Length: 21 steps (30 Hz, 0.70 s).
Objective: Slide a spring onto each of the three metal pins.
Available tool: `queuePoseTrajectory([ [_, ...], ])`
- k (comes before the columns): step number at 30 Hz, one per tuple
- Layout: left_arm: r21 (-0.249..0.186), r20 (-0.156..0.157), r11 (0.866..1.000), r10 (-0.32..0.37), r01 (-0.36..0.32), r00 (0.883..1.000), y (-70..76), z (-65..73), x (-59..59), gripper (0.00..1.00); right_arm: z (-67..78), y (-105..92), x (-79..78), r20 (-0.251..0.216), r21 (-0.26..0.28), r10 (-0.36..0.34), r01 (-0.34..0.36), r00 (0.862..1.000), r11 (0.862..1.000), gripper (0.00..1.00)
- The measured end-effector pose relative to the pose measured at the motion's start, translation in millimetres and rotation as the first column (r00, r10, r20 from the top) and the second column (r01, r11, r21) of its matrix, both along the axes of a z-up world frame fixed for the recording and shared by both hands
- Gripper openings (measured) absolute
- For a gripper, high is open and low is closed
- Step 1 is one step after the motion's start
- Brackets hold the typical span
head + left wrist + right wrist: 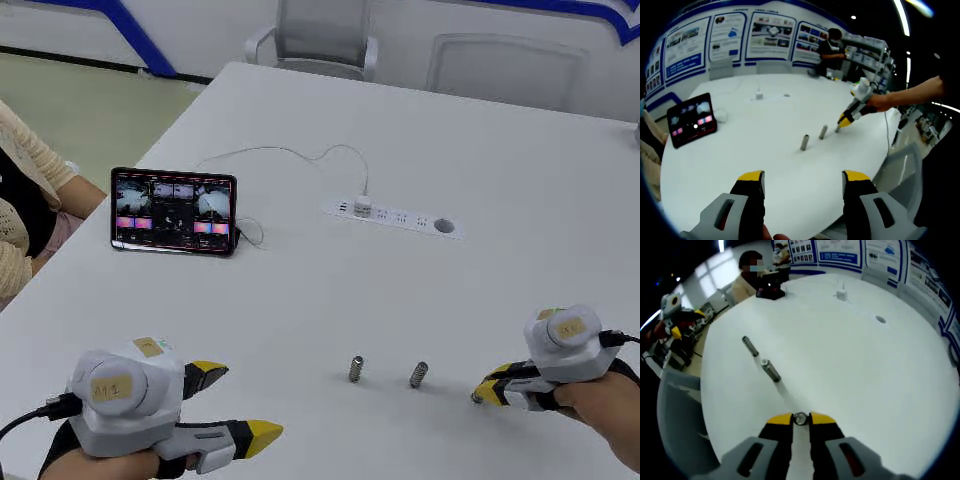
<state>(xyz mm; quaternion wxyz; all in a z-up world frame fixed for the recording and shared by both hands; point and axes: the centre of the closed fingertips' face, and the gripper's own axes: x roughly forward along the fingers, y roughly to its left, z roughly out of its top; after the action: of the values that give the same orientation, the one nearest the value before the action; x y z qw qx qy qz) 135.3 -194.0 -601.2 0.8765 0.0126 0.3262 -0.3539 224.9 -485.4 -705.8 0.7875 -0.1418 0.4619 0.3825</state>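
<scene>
White round bench [420, 130], office-type room with posters on the wall, for context. The right hand-held gripper [487, 392] has its jaws pinched together on the third pin [800, 418], down at the bench surface. From the right gripper view I get its round end almost face-on, so its long axis seems to run up out of the bench; can't tell if a spring is on it. The left hand-held gripper [803, 176] hangs low over the near edge, jaws wide apart, holding nothing.

Just beside the right one stands the middle pin [419, 375], then the far pin [356, 368]. Both are upright, long axis vertical, and both look coiled already.

Risk, imo: that tip grip is tiny, so a bit of twist could squirt the piece sideways or tip it over, and a swinging wrist could clip the middle pin.
</scene>
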Motion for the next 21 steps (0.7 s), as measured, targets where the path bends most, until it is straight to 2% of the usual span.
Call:
queuePoseTrajectory([
  [8, -0.001, 0.003, 1.000, -0.005, 0.005, 1.000, -2.7, 1.1, 1.4, 0.64, -1.3, -0.7, -2.1, -0.011, 0.019, -0.023, 0.023, 1.000, 1.000, 0.17],
  [21, -0.010, 0.005, 1.000, -0.023, 0.023, 1.000, -9.1, 2.3, 6.1, 0.64, 3.2, -8.7, -21.2, -0.021, 0.074, -0.095, 0.097, 0.995, 0.993, 0.32],
])
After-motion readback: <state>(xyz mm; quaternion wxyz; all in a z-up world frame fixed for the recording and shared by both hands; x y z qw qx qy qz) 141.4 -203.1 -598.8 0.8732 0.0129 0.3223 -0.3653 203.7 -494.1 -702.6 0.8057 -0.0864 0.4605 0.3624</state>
